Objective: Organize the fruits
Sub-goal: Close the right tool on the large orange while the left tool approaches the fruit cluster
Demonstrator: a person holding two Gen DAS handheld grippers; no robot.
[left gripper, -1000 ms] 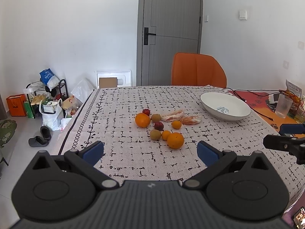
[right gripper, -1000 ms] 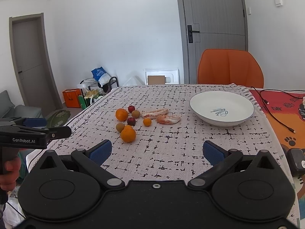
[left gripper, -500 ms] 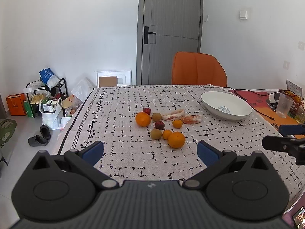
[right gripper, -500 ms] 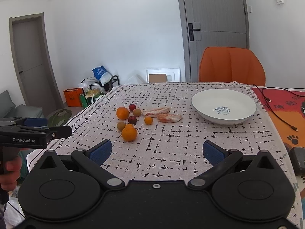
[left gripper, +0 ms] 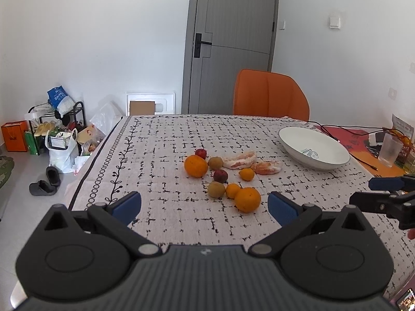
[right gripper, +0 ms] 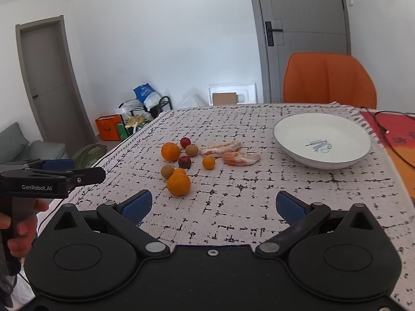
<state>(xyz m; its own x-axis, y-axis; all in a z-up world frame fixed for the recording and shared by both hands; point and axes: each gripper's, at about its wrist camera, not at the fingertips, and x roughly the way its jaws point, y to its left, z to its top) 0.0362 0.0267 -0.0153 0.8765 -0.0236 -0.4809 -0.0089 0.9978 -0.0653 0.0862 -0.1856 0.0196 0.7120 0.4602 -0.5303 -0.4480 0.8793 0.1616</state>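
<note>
Several fruits lie grouped mid-table on the patterned cloth: a near large orange [left gripper: 247, 199] [right gripper: 178, 184], a far orange [left gripper: 196, 165] [right gripper: 170, 151], two kiwis [left gripper: 216, 189], two red plums [left gripper: 220, 176], small tangerines [left gripper: 247, 174] and two peeled pomelo pieces [left gripper: 239, 159] [right gripper: 241, 158]. A white empty bowl [left gripper: 314, 148] [right gripper: 322, 140] sits to their right. My left gripper [left gripper: 205, 207] is open, short of the fruits, holding nothing. My right gripper [right gripper: 212, 208] is open too, near the front edge, with nothing between its fingers.
An orange chair [left gripper: 270, 95] stands behind the table by a grey door. A cable [left gripper: 347, 134], plastic cup [left gripper: 390, 149] and red mat lie at the right end. Bags, a rack and slippers [left gripper: 44, 182] are on the floor left of the table.
Both grippers have edged slightly forward toward the fruits. Both stay open. No fruit has moved.
</note>
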